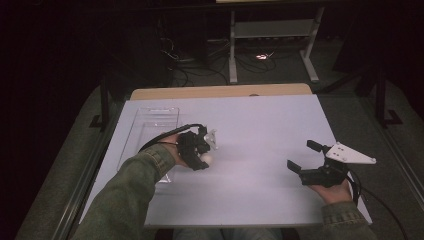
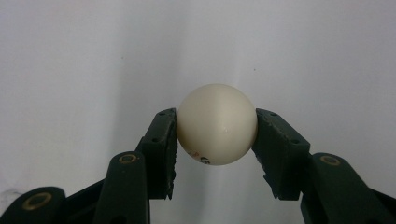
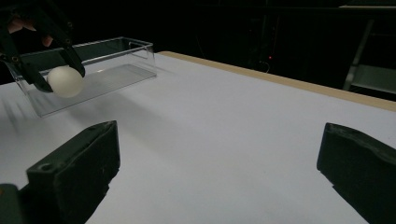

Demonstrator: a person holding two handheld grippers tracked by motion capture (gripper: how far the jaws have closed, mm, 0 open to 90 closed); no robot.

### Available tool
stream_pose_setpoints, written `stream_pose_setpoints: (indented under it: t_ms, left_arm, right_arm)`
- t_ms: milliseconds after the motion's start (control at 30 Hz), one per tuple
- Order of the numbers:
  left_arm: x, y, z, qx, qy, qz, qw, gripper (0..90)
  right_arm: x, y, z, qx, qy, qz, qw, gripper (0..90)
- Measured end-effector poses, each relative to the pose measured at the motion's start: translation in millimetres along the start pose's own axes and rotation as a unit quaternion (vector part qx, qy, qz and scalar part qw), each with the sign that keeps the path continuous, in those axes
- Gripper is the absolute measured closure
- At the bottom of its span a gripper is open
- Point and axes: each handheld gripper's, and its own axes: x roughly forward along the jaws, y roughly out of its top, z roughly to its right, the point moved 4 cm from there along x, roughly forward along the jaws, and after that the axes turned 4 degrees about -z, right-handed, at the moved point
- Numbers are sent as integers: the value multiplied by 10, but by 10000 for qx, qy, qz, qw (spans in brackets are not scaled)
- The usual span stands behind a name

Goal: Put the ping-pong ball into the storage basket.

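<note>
The white ball [image 2: 217,124] sits clamped between the 2 black jaws of the left claw [image 2: 217,135], one pad pressed to its 9 o'clock side and the other to its 3 o'clock side, with a few small dark marks showing near its 6 o'clock edge. In the high view the ball [image 1: 205,159] shows as a pale spot at the tip of the left claw [image 1: 200,156], lifted clear of the white desk [image 1: 260,130], at about 9 o'clock from the desk's middle. Just at 10 o'clock from the ball lies a clear plastic tray [image 1: 152,125], a long shallow box along the desk's left edge; the ball is beside it, not inside it. From the right gripper view the ball [image 3: 65,81] hangs in front of the tray [image 3: 116,60], with the left claw [image 3: 56,77] gripping it from above and a fingertip [image 3: 46,41] of the hand behind. The person's left sleeve [image 1: 125,195], olive green, comes in from 7 o'clock. Well apart, at 3 o'clock from the ball, the right claw [image 1: 305,157] is held low over the desk, its jaws spread wide with nothing between them; the right gripper view shows them [image 3: 219,168] parted over bare desk.
</note>
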Motion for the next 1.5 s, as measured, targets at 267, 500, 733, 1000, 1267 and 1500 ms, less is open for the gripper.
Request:
stream_pose_setpoints:
  t_ms: [267,500,733,1000,1267,1500]
  left_arm:
    - [-112,13,-5,50,49,-42,10000,507]
    - [-190,47,31,154,35,-42,9999,507]
    - [-308,76,31,225,97,-52,9997,506]
    - [-404,84,36,276,97,-98,9995,507]
    - [-490,81,47,325,114,-134,9993,506]
    - [-629,85,13,291,171,-127,9994,506]
  right_arm:
    - [6,-1,-6,-18,17,-21,10000,0]
    - [10,-3,-7,-31,30,-35,10000,0]
    - [12,-2,-8,-49,27,-37,10000,0]
    - [14,-1,-9,-60,32,-38,10000,0]
    - [15,-1,-9,-61,35,-47,10000,0]
    - [7,2,1,-55,-22,-23,10000,0]
